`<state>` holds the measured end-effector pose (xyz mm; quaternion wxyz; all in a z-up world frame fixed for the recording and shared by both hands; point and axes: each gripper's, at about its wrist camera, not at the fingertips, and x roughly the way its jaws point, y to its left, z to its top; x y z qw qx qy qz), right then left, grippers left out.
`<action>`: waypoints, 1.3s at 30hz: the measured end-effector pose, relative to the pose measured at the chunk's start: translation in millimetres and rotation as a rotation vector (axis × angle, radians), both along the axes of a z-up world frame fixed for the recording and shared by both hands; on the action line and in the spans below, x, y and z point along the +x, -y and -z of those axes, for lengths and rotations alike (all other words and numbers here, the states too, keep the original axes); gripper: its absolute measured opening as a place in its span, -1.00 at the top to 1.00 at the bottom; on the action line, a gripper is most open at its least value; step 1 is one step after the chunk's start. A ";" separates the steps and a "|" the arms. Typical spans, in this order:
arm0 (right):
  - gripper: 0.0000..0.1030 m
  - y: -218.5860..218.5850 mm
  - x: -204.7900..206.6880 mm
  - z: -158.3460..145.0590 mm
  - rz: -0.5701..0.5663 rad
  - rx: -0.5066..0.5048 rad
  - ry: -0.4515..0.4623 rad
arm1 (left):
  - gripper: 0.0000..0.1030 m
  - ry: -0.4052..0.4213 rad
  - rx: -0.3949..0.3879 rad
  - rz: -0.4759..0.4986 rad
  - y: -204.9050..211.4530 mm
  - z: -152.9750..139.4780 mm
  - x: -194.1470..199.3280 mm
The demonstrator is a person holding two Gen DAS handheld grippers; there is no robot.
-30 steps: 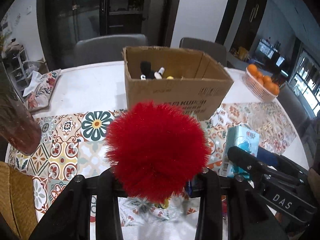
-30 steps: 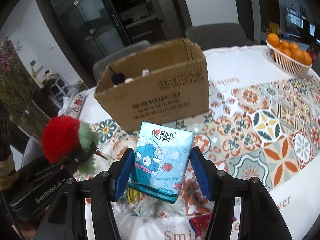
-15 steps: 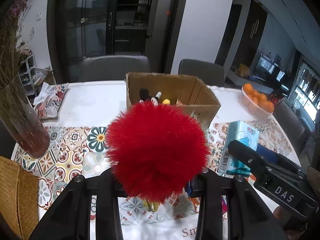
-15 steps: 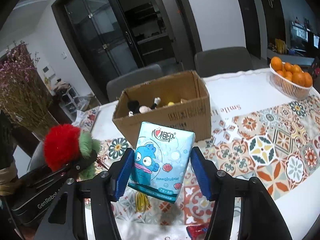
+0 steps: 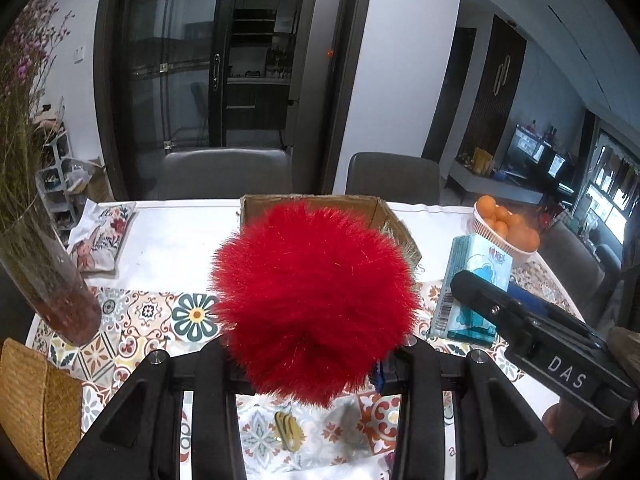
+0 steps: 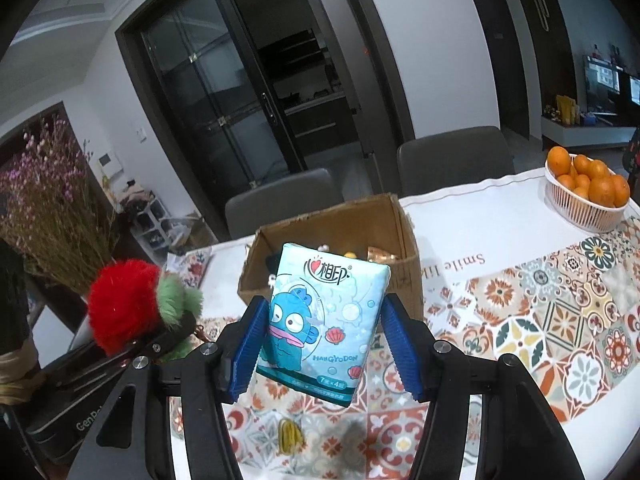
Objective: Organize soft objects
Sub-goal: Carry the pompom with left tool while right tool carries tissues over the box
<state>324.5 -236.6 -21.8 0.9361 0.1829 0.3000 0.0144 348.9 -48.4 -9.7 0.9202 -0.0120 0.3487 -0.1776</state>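
Observation:
My left gripper [image 5: 316,354] is shut on a fluffy red pom-pom [image 5: 314,300] with a green tuft, held high above the table; it also shows in the right wrist view [image 6: 124,310]. My right gripper [image 6: 322,350] is shut on a light blue tissue pack [image 6: 324,320] with a cartoon fish, also seen from the left wrist [image 5: 472,284]. An open cardboard box [image 6: 332,236] stands beyond both grippers on the table and holds several small toys. The pom-pom hides most of the box [image 5: 384,212] in the left wrist view.
A basket of oranges [image 6: 586,196] sits at the right. A glass vase of dried flowers [image 5: 48,276] stands at the left, a floral cushion [image 5: 102,236] behind it. A small yellow item [image 6: 290,434] lies on the patterned runner [image 6: 540,320] below. Grey chairs [image 5: 224,172] stand behind the table.
Both grippers have risen and drawn back with their loads; the box looks smaller and farther, and more of the room shows.

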 end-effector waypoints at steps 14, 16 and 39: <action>-0.15 21.1 19.9 -24.3 0.008 -0.004 0.058 | 0.27 0.058 0.013 0.009 22.7 -22.2 19.4; -0.15 23.0 24.1 -26.4 0.002 -0.003 0.060 | 0.27 0.062 0.014 0.010 24.6 -24.4 23.5; -0.15 45.4 107.2 -27.3 -0.087 -0.024 -0.015 | 0.27 0.045 0.067 0.019 54.7 -23.7 97.4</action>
